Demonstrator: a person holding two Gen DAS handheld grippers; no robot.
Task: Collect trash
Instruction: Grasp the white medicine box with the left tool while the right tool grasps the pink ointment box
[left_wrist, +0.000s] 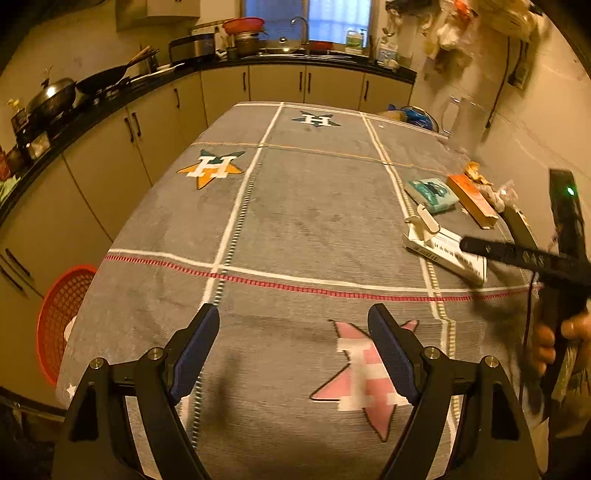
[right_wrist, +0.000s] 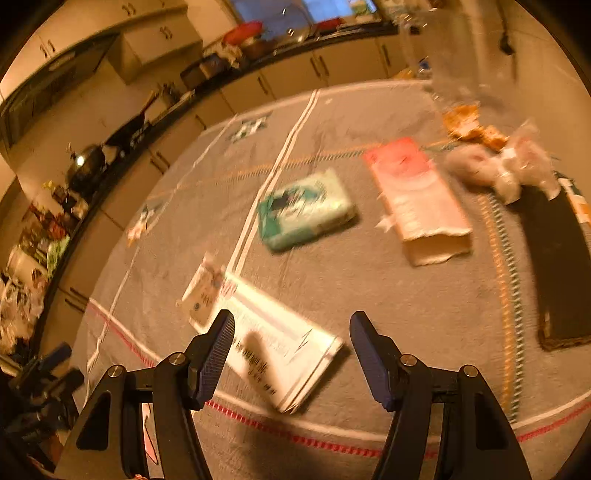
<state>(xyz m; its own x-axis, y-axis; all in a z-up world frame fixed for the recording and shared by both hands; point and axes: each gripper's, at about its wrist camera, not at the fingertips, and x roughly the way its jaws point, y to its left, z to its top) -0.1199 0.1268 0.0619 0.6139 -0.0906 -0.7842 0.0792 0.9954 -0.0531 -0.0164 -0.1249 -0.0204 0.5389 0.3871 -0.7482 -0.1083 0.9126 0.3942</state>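
Where the left wrist view looks down the grey woven cloth covering the surface, the left gripper hangs with its jaws apart and empty, while the flat white cardboard carton lies near the right edge, the right gripper reaching over it. Seen from the right wrist view, the right gripper has jaws apart, nothing between them, just above the carton. Judged light, thin-walled and crushable, it should be pinched across its narrow width with moderate force; beyond lie a teal soft tissue pack and a torn pink box.
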